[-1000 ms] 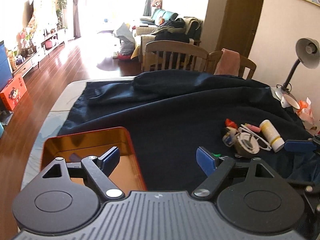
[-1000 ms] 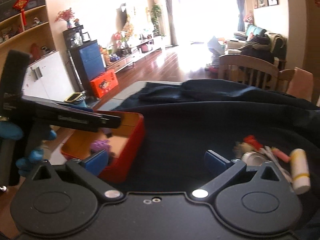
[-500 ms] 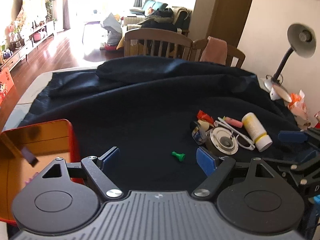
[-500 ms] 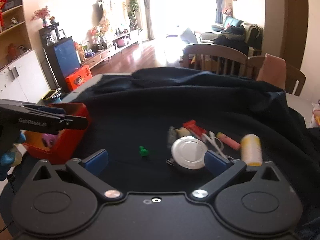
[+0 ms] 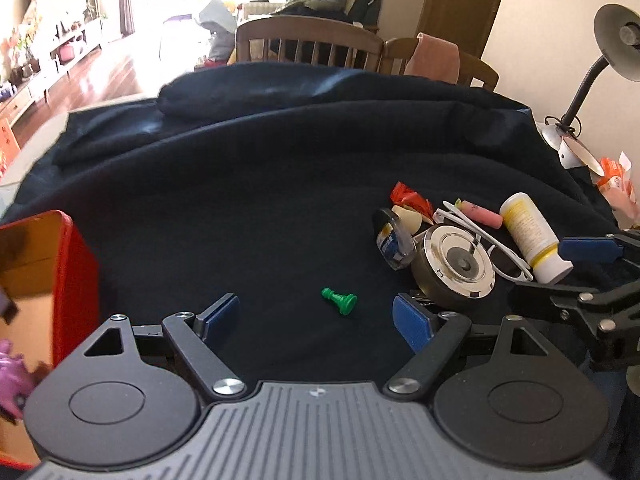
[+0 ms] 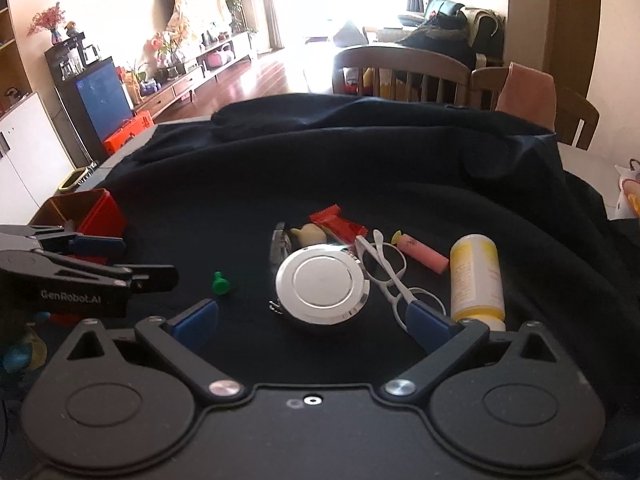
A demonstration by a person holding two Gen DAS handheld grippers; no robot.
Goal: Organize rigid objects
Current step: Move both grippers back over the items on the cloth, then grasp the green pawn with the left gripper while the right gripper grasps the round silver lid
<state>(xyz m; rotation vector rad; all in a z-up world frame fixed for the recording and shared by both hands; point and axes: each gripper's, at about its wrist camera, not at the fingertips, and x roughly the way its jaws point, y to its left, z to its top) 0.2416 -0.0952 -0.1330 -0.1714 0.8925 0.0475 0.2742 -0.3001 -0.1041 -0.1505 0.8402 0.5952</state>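
While both grippers were held low over the dark cloth (image 5: 260, 184), nothing was gripped by either one. The left gripper (image 5: 318, 318) was seen with its blue pads spread wide and empty, and the green pawn (image 5: 339, 300) was found lying on its side on the cloth just ahead of the gap between them. The right gripper (image 6: 312, 320) was likewise spread apart and empty, with the round silver tin (image 6: 322, 282) sitting right in front of its gap.

The rest of the clutter was bunched around that tin: white glasses (image 6: 390, 272) were laid against its right side, a yellow bottle (image 6: 476, 276) was lying flat further right, and a pink tube (image 6: 424, 254) was set behind the glasses. A red wrapper (image 6: 336, 222) and a small pale thing that couldn't be made out were tucked behind the tin, plus a dark clear-topped item (image 5: 392, 240) leaning on its left edge.

The red box (image 5: 76, 276) was parked off to the left, well apart from the pile, with something purple (image 5: 12, 380) spotted inside.
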